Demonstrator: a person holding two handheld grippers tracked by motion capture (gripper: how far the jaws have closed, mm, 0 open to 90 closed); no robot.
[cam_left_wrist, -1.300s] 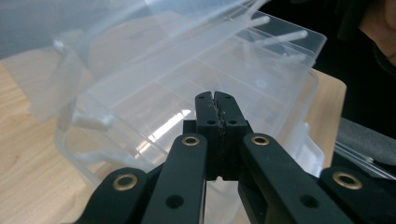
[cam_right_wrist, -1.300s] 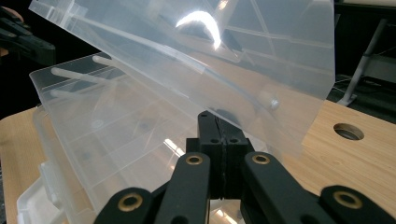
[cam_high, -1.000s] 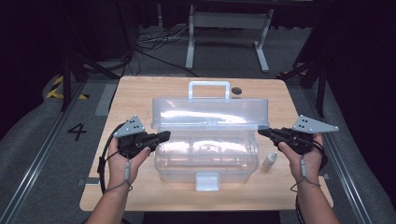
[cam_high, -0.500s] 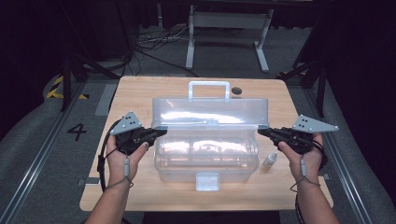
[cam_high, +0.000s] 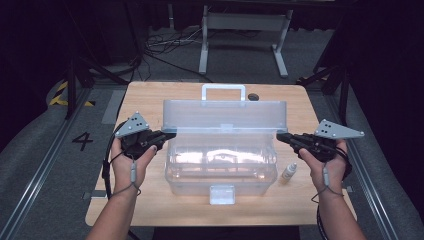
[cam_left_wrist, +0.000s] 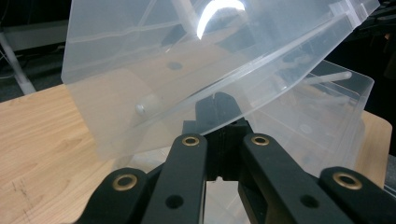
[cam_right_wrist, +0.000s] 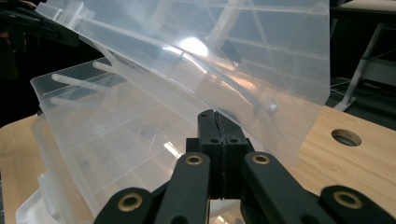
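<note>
Propping the lid (cam_high: 225, 116) from both ends, each claw (left (cam_high: 167, 135), right (cam_high: 281, 136)) pressed together, suits light, slippery, flexing plastic.

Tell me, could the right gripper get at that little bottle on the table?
Probably yes: the little bottle stands in the open beside the clear box, just below the right gripper, though its shut jaws would need opening first.

Clear plastic box (cam_high: 221, 165) with white handle (cam_high: 223, 90), black grippers, pale wood table (cam_high: 150, 95), white bottle (cam_high: 288, 172)
</note>
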